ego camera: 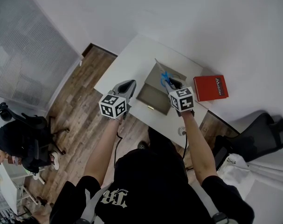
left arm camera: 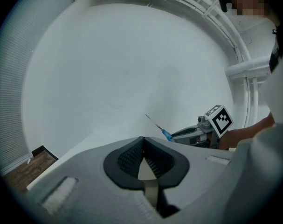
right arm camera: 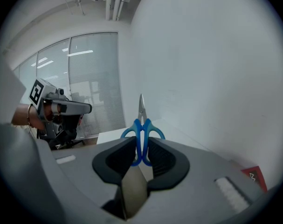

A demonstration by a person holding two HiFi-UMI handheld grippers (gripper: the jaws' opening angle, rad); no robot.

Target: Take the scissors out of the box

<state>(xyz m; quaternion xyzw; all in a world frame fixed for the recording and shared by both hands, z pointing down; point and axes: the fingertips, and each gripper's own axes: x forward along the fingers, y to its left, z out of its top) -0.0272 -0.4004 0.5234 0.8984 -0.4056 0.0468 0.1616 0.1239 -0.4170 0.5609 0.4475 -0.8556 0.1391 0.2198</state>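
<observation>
The scissors are clamped in the right gripper, whose ribbed black pads squeeze the two blue plastic finger loops from either side. The slim steel blades are closed together and stick straight out ahead of the gripper, away from the person. Holding them by the loops makes sense to me: that is the thickest, least slippery part, and it keeps the sharp point well away from the hands. From where I stand they hang above the open top of the cardboard box, over its far right side, and they look already lifted out of it rather than resting inside. The box is plain brown, its flaps folded out, and it sits near the middle of a smooth white table. A small red box lies just beside it on the right. The left gripper is empty, its pads shut tip to tip with nothing in them. It waits off the box's left side, apart from it, pointing nearly level. I guess it stands by because one small, light pair of scissors needs only one gripper.
</observation>
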